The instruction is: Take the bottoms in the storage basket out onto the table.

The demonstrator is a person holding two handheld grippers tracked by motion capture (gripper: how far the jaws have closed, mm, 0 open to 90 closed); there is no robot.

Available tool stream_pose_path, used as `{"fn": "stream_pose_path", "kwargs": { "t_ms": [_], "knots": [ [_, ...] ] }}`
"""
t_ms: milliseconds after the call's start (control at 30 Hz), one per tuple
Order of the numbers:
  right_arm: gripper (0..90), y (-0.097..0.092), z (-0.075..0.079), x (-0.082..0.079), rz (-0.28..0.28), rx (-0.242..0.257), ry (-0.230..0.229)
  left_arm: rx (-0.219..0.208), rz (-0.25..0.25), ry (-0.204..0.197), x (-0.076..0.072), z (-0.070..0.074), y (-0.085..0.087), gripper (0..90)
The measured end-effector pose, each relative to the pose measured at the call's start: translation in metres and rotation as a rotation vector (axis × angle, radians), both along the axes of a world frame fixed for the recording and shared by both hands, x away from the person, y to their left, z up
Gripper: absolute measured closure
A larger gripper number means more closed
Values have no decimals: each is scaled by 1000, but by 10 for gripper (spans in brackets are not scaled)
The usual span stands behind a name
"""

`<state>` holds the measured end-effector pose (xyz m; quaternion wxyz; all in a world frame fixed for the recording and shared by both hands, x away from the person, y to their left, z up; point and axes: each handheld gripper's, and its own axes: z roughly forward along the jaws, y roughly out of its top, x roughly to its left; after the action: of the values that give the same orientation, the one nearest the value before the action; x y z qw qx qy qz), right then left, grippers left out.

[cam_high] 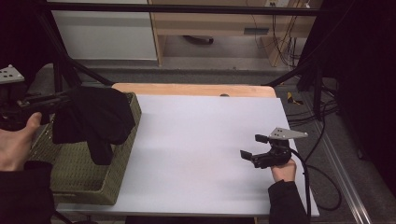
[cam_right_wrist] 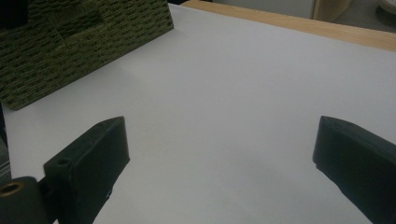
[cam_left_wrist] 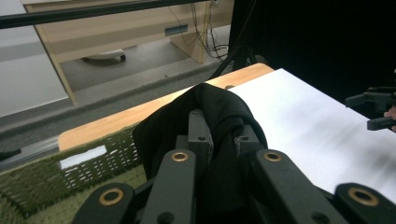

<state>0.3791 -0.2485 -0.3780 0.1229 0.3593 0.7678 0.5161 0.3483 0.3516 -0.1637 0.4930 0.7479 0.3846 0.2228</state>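
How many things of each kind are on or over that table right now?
Black cloth, pinched in the left gripper and hanging over the basket: 1
Green woven basket: 1
White table: 1
Hand-held grippers, counting the right gripper with jaws apart over the table: 2
Total: 5

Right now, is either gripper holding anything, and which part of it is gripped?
The left gripper is shut on a bunched fold of the black cloth, which hangs over the green woven basket. The right gripper stands open over the white table, holding nothing.
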Motion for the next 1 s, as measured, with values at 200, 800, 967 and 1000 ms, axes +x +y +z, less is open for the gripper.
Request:
{"fn": "stream_pose_path", "kwargs": {
  "t_ms": [200, 800, 967, 1000],
  "knots": [
    [40, 0, 0, 0, 1, 3, -2, -2, -16, -9, 1, 4, -8, 822],
    [40, -1, 1, 0, 2, 5, -2, 5, -88, -26, 8, 11, -40, 822],
    [40, -1, 1, 0, 1, 5, -1, 4, -113, -25, 10, 11, -51, 822],
    [40, -1, 1, 0, 1, 4, -2, 5, -121, -25, 10, 11, -54, 822]
  ]
}}
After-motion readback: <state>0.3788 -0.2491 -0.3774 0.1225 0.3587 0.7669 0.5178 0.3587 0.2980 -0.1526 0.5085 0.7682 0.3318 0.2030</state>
